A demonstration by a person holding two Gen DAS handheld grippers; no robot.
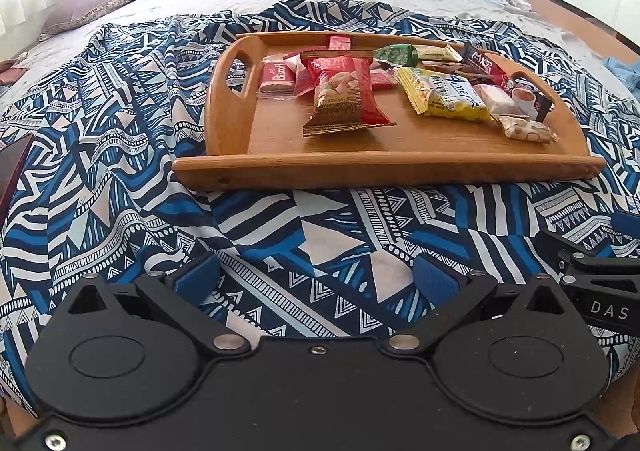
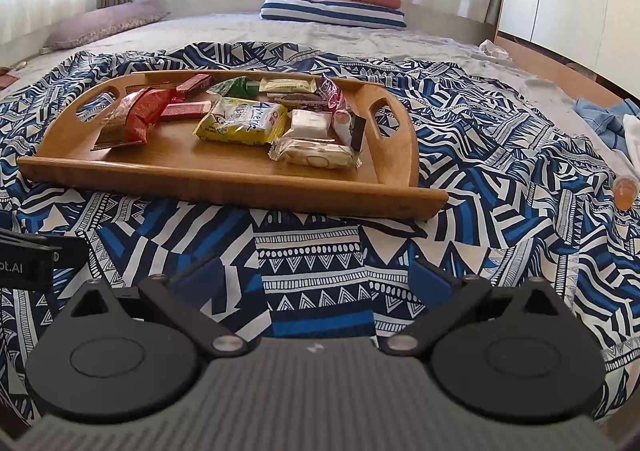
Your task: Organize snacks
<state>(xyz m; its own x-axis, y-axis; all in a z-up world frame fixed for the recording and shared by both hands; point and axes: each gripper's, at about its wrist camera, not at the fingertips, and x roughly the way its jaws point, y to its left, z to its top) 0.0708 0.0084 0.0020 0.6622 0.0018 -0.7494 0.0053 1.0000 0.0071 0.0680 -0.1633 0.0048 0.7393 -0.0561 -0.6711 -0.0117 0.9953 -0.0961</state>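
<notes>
Both the left claw [image 1: 316,275] and the right claw [image 2: 316,275] are hovering wide open and empty over the blue-and-white patterned bedspread [image 1: 120,155], short of the oval wooden handled tray [image 2: 224,179] where the wrapped snacks are lying in 2 loose clusters. A good approach is probably advancing low, singling out an edge packet such as the yellow snack pack [image 2: 242,121], and pinching its crimped end so neighbours are not being dragged.

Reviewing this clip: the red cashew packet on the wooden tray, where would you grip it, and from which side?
Probably the crimped bottom seam of the red cashew packet, approached from the near side. That flat edge faces the open left gripper, lies over bare tray floor, and stays clear of the Biscoff pack at its far end.
</notes>
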